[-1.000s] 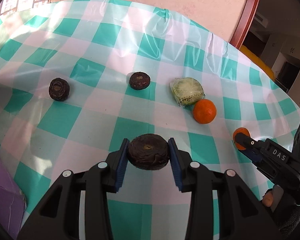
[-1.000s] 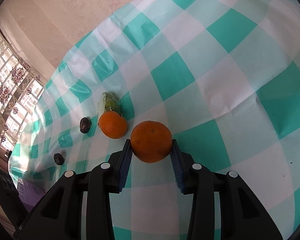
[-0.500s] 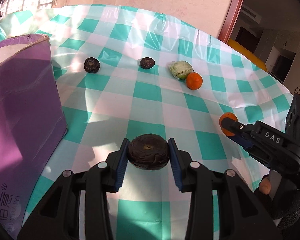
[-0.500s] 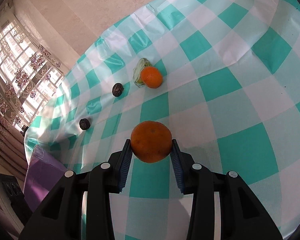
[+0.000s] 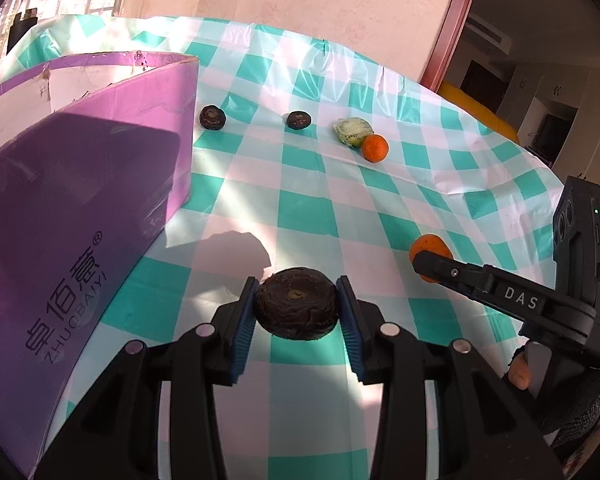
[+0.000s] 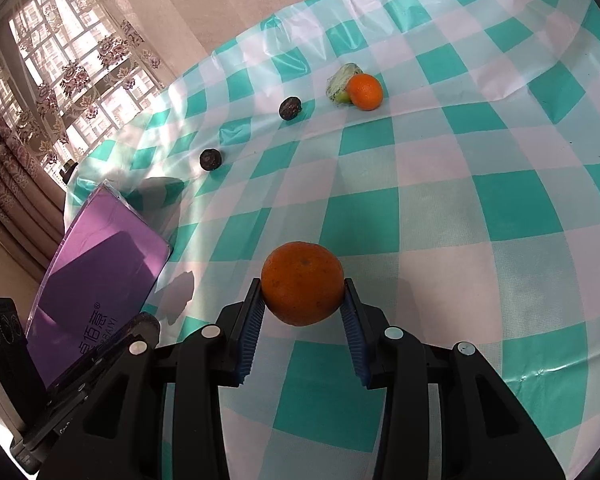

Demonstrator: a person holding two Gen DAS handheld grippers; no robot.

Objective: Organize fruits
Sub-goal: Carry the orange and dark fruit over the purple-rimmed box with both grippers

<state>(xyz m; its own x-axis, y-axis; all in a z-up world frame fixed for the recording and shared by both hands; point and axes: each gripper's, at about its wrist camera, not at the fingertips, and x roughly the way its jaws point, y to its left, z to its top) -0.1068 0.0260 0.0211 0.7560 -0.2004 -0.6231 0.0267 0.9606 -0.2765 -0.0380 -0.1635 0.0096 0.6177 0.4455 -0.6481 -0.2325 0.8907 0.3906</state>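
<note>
left gripper (image 5: pixel 297 307): squeezing a dark, wrinkly round fruit (image 5: pixel 296 307)
right gripper (image 6: pixel 303 307): squeezing a round orange (image 6: pixel 302 283)
purple cardboard box (image 5: pixel 80 216): to the left of both; left gripper nearer

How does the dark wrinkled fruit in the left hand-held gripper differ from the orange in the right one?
The dark brown, wrinkled, flattened fruit is squat and rough; the smooth round orange is bright and nearly spherical. The dark fruit shows a pale spot at its centre; the orange's skin is plain. Shared: each is clamped between blue pads, by the left hand-held gripper and the right hand-held gripper, above the checked tablecloth.
</note>
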